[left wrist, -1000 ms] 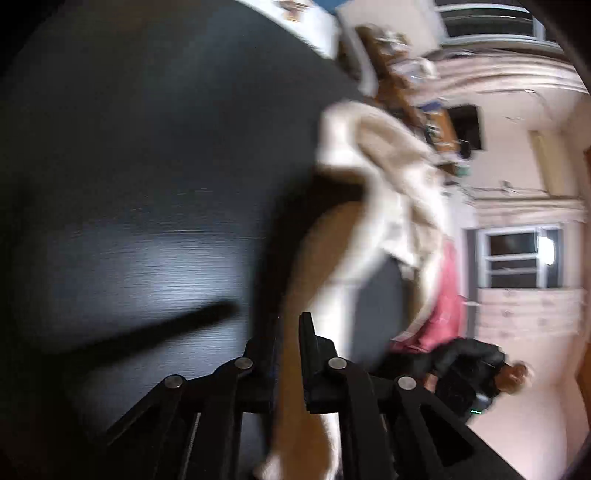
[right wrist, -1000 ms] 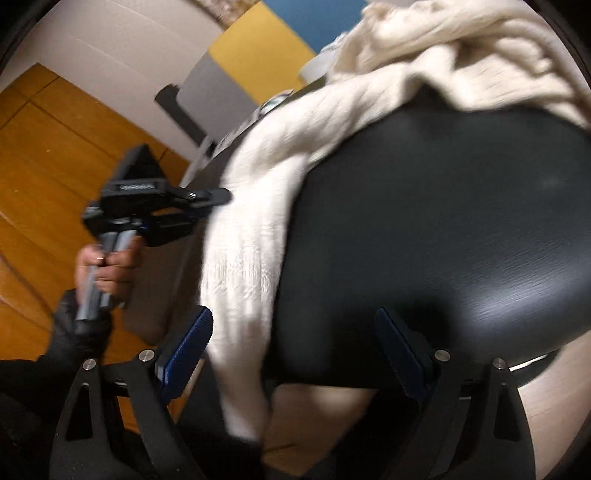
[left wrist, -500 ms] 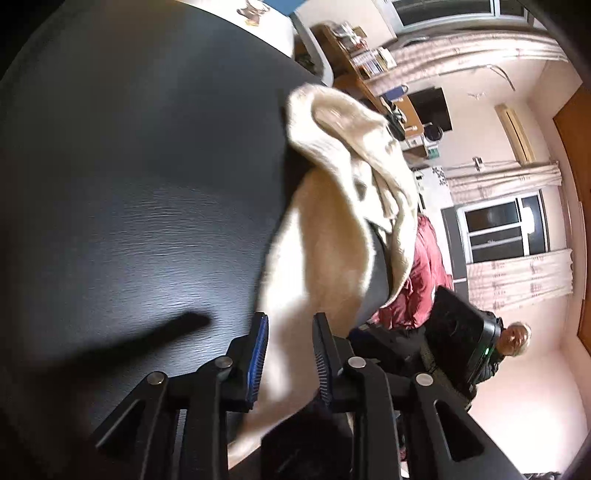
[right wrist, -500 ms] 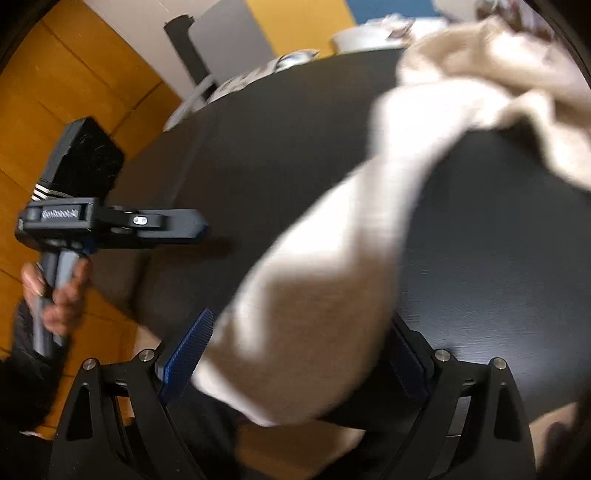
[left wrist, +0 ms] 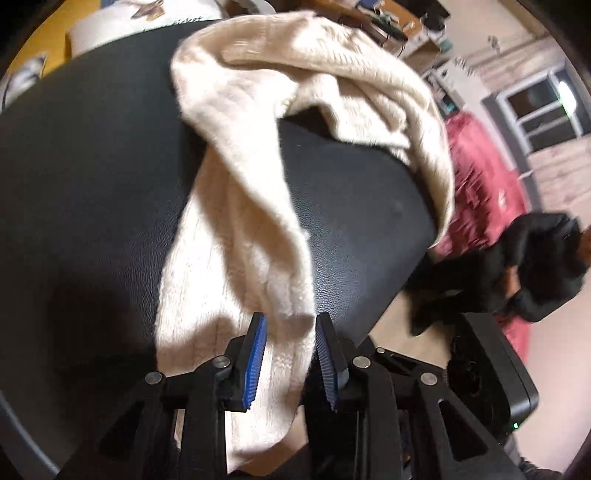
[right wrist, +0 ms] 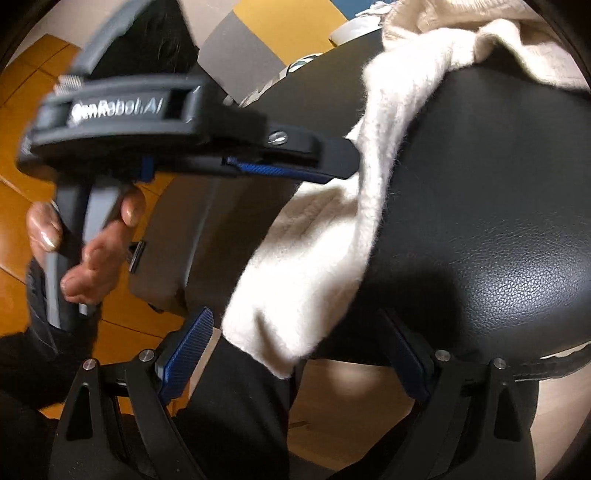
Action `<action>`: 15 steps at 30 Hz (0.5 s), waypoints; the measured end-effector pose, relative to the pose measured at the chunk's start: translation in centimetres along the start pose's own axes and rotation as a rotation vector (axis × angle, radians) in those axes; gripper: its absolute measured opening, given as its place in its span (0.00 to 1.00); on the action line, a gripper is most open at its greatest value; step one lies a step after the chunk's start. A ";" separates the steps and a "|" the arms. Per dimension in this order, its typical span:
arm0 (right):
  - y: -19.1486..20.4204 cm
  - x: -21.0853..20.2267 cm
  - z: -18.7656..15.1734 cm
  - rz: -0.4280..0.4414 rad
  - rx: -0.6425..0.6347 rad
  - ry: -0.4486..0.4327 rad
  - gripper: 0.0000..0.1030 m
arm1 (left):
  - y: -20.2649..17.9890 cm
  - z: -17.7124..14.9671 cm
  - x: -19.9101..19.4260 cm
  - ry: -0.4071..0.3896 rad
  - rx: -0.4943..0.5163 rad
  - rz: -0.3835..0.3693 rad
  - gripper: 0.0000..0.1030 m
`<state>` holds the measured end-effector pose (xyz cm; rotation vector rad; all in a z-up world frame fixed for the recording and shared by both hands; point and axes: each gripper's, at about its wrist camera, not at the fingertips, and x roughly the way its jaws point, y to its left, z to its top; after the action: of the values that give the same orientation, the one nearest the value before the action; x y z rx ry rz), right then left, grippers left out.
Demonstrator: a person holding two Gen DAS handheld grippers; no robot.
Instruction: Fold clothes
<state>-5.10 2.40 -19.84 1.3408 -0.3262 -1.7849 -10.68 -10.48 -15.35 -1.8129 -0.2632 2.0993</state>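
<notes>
A cream knitted sweater (left wrist: pixel 258 147) lies bunched at the far side of the black leather-look table top (left wrist: pixel 92 166). One long sleeve runs down to the near edge. My left gripper (left wrist: pixel 290 354) points down at that sleeve. Its jaws are opening, the cuff sits loose between the blue pads (left wrist: pixel 255 354). In the right wrist view the sleeve end (right wrist: pixel 314 266) hangs over the table edge (right wrist: pixel 498 184). My right gripper (right wrist: pixel 295 350) stands wide open around it without touching. The left gripper (right wrist: pixel 343 162), held by a hand (right wrist: pixel 92 251), has its tips at the sleeve.
A red cloth (left wrist: pixel 480 177) hangs beyond the table's right edge, by a person's black sleeve (left wrist: pixel 535 266). A white roll (left wrist: pixel 110 29) stands at the far edge. Orange wooden floor (right wrist: pixel 22 206) and a grey chair back (right wrist: pixel 236 48) lie past the left side.
The left gripper's jaws were shut on the sleeve and have parted. It swung across the table while rolling, laying the sleeve on the top. The right gripper has closed in on the sleeve end.
</notes>
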 end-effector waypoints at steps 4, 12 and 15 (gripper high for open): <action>-0.5 0.2 0.2 0.034 0.011 -0.026 0.90 | -0.8 -0.5 0.9 0.053 0.036 0.129 0.28; -0.1 0.3 0.3 -0.003 -0.029 -0.049 0.90 | -1.8 0.0 3.6 0.137 0.054 0.209 0.28; -0.1 0.3 0.3 -0.016 -0.036 -0.055 0.90 | -2.2 0.3 2.7 0.119 0.070 0.193 0.28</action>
<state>-5.41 2.17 -19.96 1.2745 -0.3129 -1.8348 -10.96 -7.38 -17.00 -1.9811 0.0165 2.0854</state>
